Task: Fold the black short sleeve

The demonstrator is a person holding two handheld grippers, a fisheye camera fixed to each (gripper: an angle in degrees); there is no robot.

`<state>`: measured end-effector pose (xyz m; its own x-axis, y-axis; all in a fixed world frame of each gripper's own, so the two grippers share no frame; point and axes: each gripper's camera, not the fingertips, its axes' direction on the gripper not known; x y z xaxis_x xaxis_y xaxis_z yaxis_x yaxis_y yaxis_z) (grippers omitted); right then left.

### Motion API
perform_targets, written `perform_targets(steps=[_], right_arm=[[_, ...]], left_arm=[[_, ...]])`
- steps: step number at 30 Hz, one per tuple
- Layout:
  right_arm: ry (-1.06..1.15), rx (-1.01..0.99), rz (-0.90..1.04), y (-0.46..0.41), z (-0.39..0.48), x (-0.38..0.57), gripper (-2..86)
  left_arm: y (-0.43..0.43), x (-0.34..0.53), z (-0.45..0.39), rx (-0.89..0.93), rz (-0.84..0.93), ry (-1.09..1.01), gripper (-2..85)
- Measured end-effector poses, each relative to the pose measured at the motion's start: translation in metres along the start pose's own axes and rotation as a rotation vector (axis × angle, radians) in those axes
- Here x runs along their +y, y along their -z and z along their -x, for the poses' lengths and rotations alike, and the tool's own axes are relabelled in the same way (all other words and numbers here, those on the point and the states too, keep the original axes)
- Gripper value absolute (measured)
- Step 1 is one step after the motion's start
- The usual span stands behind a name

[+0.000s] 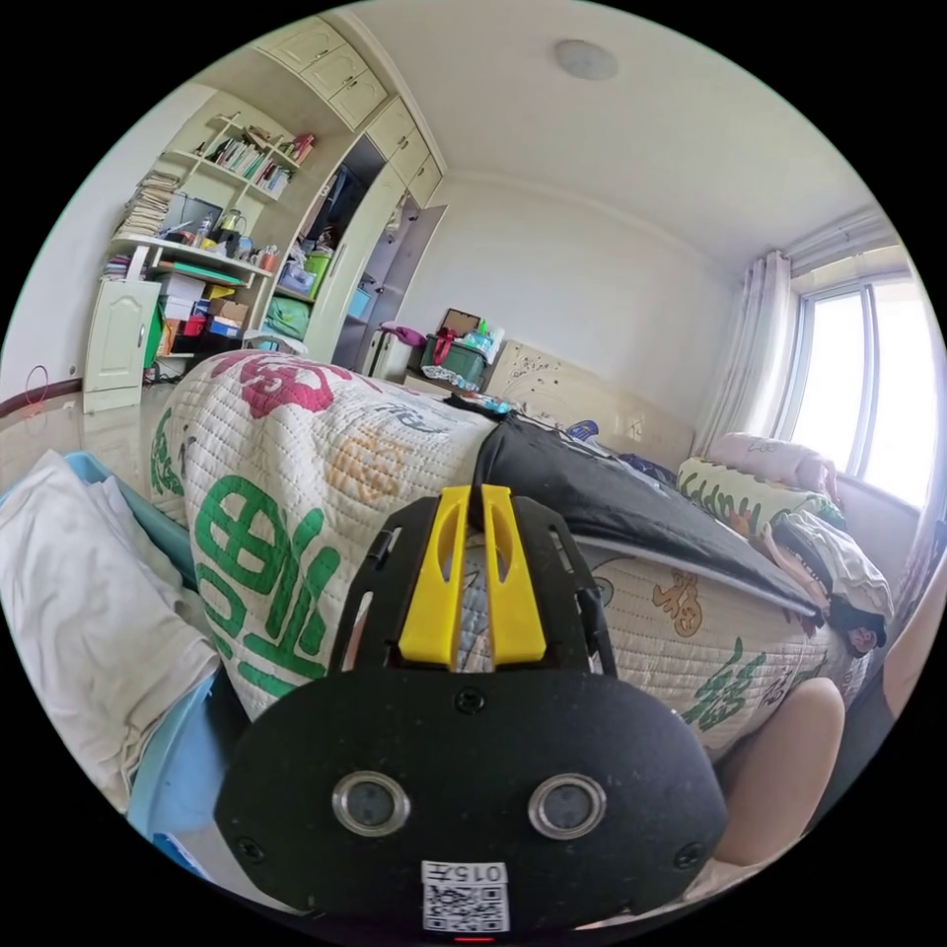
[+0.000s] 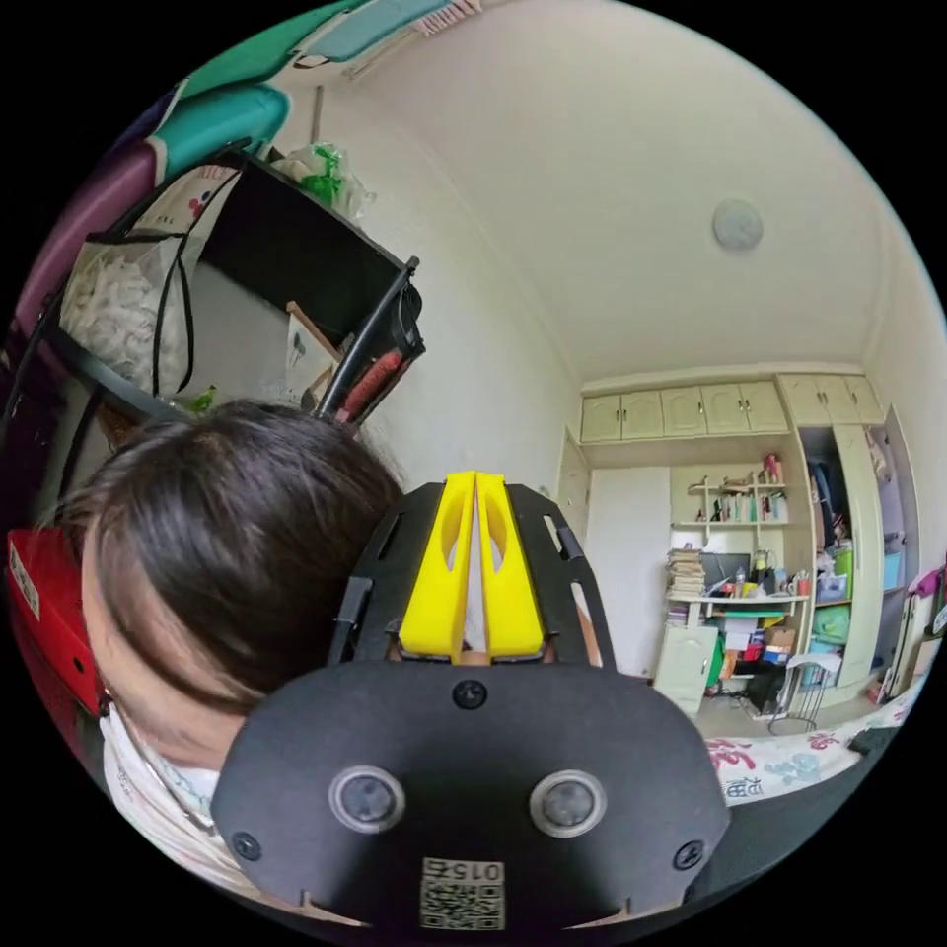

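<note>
Left gripper [image 1: 474, 493] jaws nearly together, nothing held, by black short sleeve [image 1: 612, 498] along quilt [image 1: 296, 464] edge (right gripper [image 2: 476, 481] same, empty).

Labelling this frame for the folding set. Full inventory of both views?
black short sleeve: 1, black, spread on the quilt, beyond the left gripper
quilt: 1, cream with green, red and orange print, over the bed
pillows: pile, green-and-white and pink, at the far end of the bed by the window
white fabric: 1 heap, white, on a blue surface beside the bed
bookshelf: 1, cream, against the wall, crowded with books and boxes
rack: 1, black, behind the person's head
left gripper: yellow jaws nearly together, nothing visibly held
right gripper: yellow jaws together, pointing at the wall
person's head: dark hair, beside the right gripper
</note>
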<state>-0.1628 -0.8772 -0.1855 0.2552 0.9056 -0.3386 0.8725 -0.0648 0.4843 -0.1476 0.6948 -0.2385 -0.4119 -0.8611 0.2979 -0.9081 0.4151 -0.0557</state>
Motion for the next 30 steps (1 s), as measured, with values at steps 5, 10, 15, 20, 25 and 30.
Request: perform_targets(steps=[5,10,15,20,25,30], right_arm=[[-0.166,-0.088,0.074,-0.075,-0.094,-0.022,-0.5],[-0.287,-0.218,0.226,-0.156,-0.202,-0.042,-0.4],[-0.398,-0.102,0.181,-0.191,-0.335,-0.049,0.8],[-0.482,0.494,0.326,-0.153,-0.464,-0.032,7.4],[-0.733,0.995,0.181,0.000,-0.568,-0.034,9.4],[-0.838,1.482,-0.188,0.147,-0.633,-0.092,9.7]], left_arm=[[-0.007,-0.007,0.020,-0.004,-0.016,0.004,1.0],[-0.018,-0.021,0.042,0.009,-0.030,-0.015,2.7],[-0.029,-0.056,0.083,0.102,0.019,0.068,5.2],[-0.011,-0.117,0.105,0.113,-0.041,0.054,5.7],[0.001,-0.209,0.085,0.025,-0.148,-0.165,8.2],[-0.098,-0.320,0.017,0.178,0.005,-0.421,9.5]])
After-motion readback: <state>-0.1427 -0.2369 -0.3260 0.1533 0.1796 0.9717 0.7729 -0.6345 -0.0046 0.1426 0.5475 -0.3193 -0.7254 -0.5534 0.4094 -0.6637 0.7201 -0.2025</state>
